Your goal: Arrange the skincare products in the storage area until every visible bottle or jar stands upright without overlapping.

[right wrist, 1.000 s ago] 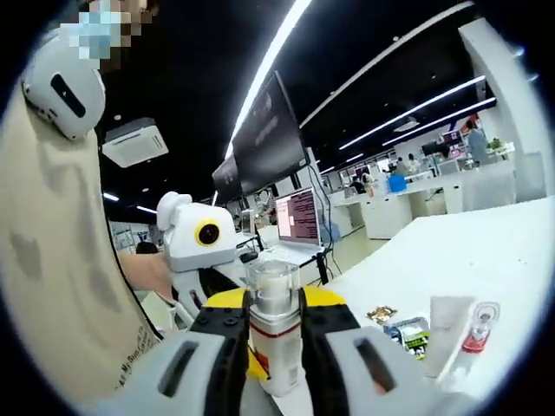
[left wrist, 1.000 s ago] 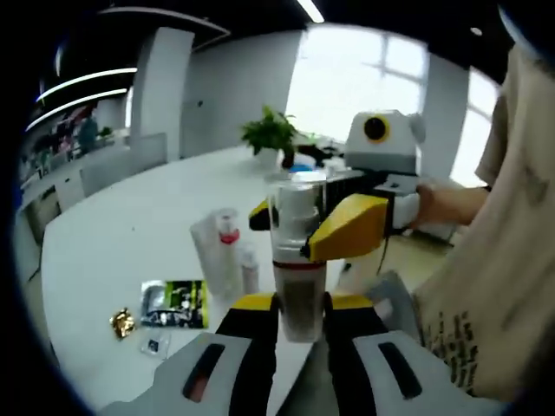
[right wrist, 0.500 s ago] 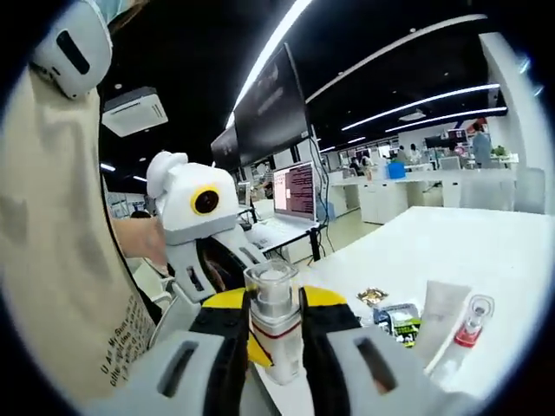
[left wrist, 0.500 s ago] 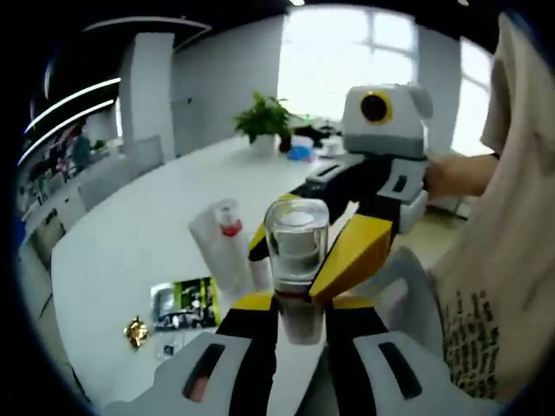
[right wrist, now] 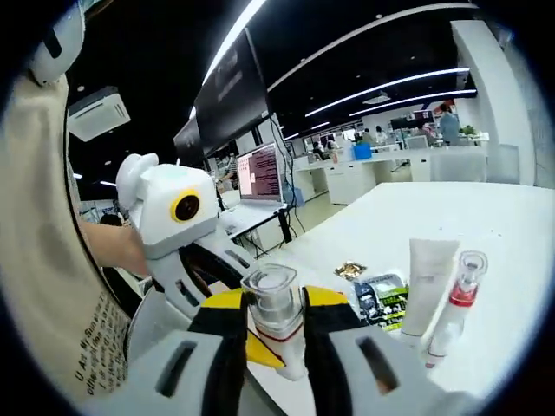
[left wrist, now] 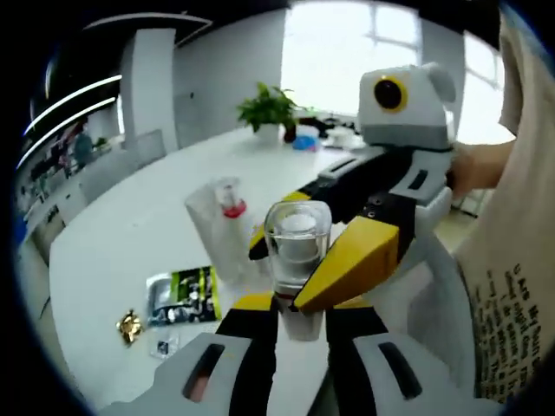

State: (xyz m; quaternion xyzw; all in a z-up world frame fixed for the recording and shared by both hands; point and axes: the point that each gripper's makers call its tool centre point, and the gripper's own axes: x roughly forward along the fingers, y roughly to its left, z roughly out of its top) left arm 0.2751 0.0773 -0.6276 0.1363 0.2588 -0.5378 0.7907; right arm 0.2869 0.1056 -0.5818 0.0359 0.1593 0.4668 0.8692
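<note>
A bottle [left wrist: 297, 236] with a clear cap and a dark red band is held in the air between both grippers. My left gripper [left wrist: 299, 305] is shut on its lower body. From the right, my right gripper [left wrist: 305, 253] clamps its yellow jaws on the same bottle. In the right gripper view the bottle [right wrist: 274, 303] stands upright in my right gripper [right wrist: 276, 340], and the left gripper [right wrist: 263, 345] reaches in from the left behind it. On the white table [left wrist: 130, 225] stand a white tube [right wrist: 425, 282] and a small red-collared bottle [right wrist: 456, 299].
A green and black sachet [left wrist: 182, 299] and a gold foil wrapper [left wrist: 129, 326] lie flat on the table near the tube. A potted plant [left wrist: 271, 111] stands at the far end. A person's hand [right wrist: 113, 247] holds the left gripper. A laptop [right wrist: 260, 173] sits on a desk behind.
Both grippers keep hold of the bottle. The right gripper's body now sits closer and more side-on in the left gripper view. The things on the table have not moved.
</note>
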